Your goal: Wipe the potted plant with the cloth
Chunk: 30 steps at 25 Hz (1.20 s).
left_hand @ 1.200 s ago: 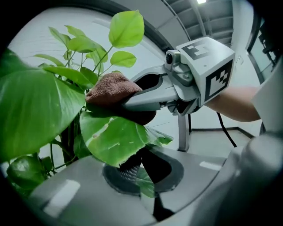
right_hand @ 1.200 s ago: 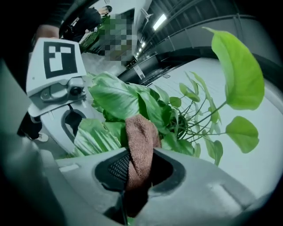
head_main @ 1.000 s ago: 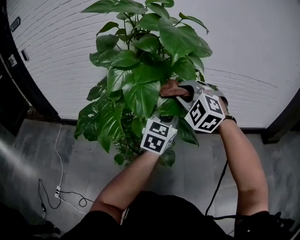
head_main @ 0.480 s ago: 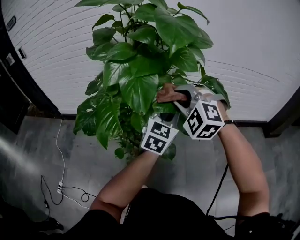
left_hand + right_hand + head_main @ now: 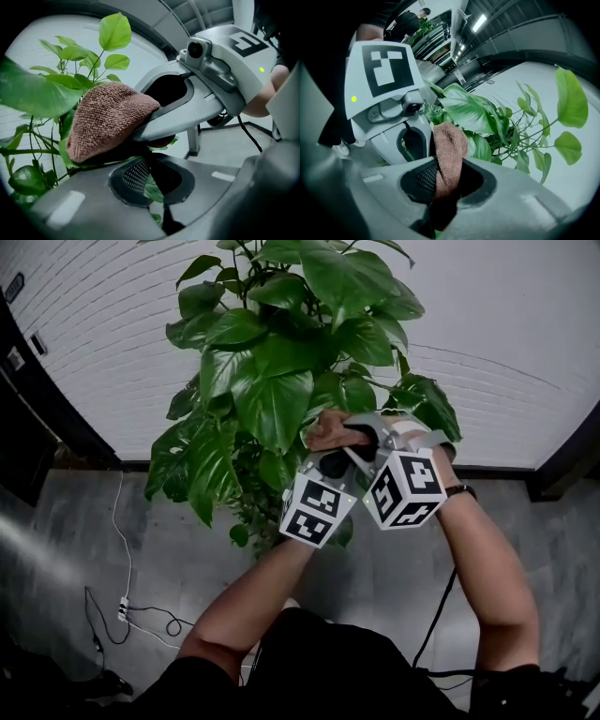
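In the head view the tips of both grippers are buried in foliage; the base of the potted plant (image 5: 272,399) is lost behind leaves and the two marker cubes (image 5: 317,508), so its pot cannot be made out; the plant's top is cut off by the upper edge of the frame. Only a small brown patch of the cloth (image 5: 324,431) shows there, at centre frame, just beside the right gripper (image 5: 361,439); the left gripper (image 5: 330,467) sits close by, lower and to the left.

Behind the plant is a white brick wall (image 5: 506,334), below it a grey floor (image 5: 84,521); a white cable (image 5: 116,549) trails across the floor at lower left; a black cable (image 5: 433,615) hangs beside the right forearm (image 5: 487,577).

The right gripper view shows what the head view hides: its jaws are closed on the cloth, which rises out of them in a folded strip among the leaves; at that frame's upper left a person in dark clothes (image 5: 408,23) stands far off, with ceiling lights (image 5: 480,21) at upper centre. The left gripper view shows its own jaws close together with a green leaf (image 5: 151,187) caught in the narrow gap; the cloth bulges at left of centre, lying on the foliage, with the right gripper's jaws clamped on it from the right.
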### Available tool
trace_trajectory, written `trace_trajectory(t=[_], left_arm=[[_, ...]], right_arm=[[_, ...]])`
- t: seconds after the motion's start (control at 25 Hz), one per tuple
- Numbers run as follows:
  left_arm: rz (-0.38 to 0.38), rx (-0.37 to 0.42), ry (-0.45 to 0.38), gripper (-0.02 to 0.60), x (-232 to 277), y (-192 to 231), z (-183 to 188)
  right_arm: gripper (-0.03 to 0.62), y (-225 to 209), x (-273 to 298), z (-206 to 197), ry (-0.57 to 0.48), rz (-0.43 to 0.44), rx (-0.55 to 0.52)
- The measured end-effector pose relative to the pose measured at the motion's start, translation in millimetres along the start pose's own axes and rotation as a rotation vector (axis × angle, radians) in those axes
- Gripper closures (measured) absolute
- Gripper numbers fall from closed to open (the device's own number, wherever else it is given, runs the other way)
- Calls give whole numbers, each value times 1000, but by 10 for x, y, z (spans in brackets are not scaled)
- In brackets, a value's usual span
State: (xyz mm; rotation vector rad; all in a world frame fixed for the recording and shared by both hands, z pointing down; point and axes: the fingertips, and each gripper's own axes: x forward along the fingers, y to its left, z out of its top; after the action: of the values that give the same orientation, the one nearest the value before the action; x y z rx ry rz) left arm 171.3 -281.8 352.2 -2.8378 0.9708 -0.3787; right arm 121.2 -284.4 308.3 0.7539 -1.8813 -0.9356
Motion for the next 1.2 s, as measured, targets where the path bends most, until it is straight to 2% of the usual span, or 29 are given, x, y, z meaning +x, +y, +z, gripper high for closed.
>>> trace_trajectory(t=[0.36, 0.56, 0.92, 1.2], left_arm=[[-41, 36, -1, 565, -146, -273, -143], [-56, 36, 1, 565, -298, -424, -300], [-125, 15, 66, 565, -697, -894, -780], [-76, 0, 83, 565, -913, -857, -1243]], right_arm=[[526, 327, -93, 7, 13, -1, 35], [526, 587, -140, 48, 9, -16, 96], [526, 1257, -351, 204, 1, -64, 232], [526, 1665, -130, 350, -31, -51, 301]])
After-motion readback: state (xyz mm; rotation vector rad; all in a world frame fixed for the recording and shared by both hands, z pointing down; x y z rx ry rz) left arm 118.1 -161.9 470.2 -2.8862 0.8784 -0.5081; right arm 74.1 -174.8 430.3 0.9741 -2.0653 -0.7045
